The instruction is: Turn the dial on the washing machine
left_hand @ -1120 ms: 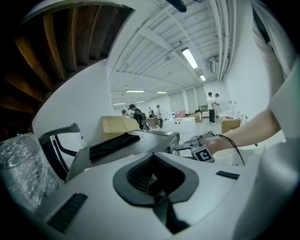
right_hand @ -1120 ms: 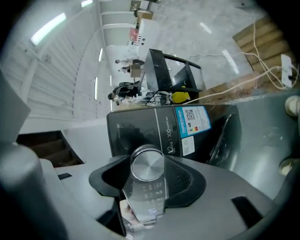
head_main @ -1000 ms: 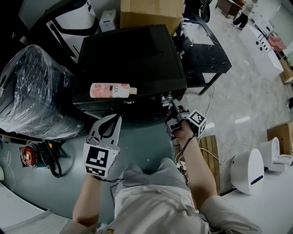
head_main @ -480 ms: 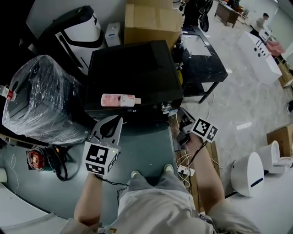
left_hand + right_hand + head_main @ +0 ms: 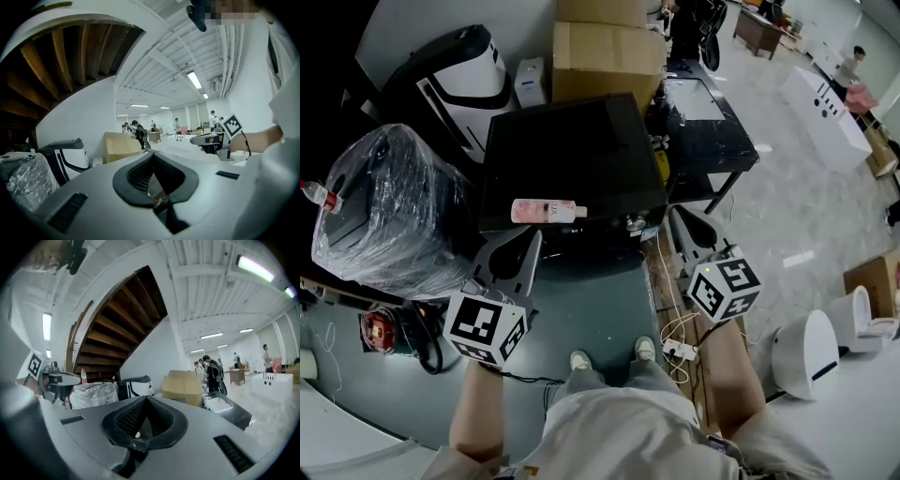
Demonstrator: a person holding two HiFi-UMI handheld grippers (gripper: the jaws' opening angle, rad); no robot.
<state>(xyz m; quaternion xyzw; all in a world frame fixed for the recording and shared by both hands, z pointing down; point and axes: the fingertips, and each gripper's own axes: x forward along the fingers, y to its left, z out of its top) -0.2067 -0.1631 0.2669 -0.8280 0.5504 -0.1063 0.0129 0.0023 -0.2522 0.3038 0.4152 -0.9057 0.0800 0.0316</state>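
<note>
Bring the right tool (image 5: 680, 220), jaws just closed on nothing, down to the dial (image 5: 635, 223) on the washing machine (image 5: 572, 150), opening wide before gripping, keeping the shut, empty left tool (image 5: 525, 242) clear.

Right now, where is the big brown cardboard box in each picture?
Head view: the cardboard box sits top middle.
Left gripper view: it is just left of centre, far back.
Right gripper view: it is just right of centre, far back.
Shared landmark: the white-and-black appliance stands to the box's left in all three views.
</note>
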